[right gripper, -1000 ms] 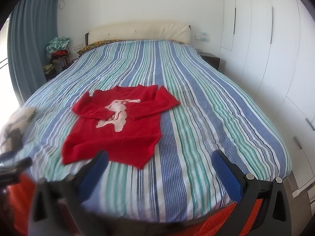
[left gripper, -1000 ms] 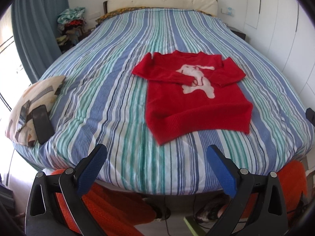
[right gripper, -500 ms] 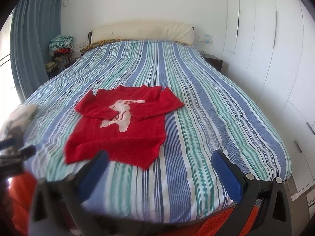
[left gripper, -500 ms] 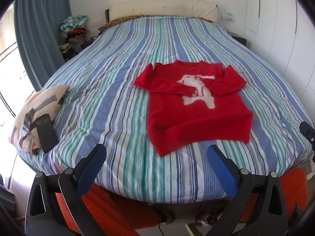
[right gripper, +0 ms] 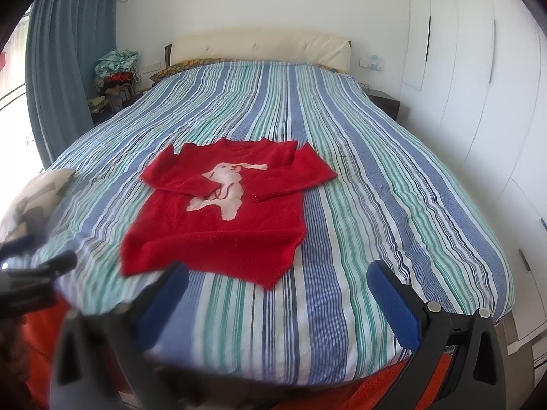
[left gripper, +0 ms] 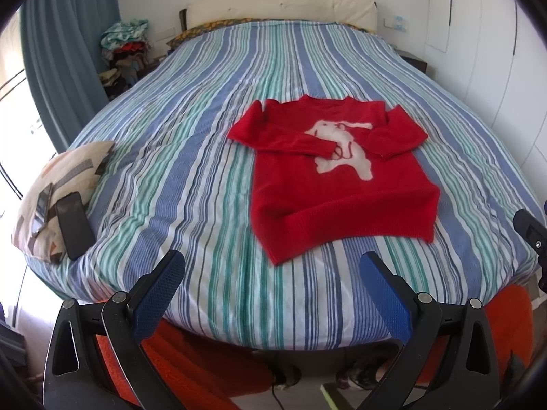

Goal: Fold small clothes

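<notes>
A small red sweater with a white animal on the front lies flat on the striped bed, both sleeves folded across the chest. My left gripper is open, hanging over the bed's near edge, short of the sweater's hem. The right gripper is open too, with its left finger just in front of the hem's lower corner and not touching it. Neither holds anything. In the left wrist view the right gripper's black body shows at the far right edge.
The blue, green and white striped bedspread covers the bed. A patterned cushion with a black phone lies at the left edge. A pile of clothes stands beside the headboard. White wardrobe doors line the right side.
Both grippers have pulled back and tilted up slightly, so the sweater sits lower and more of the headboard and wall shows. The sweater has not moved. Both stay open.
</notes>
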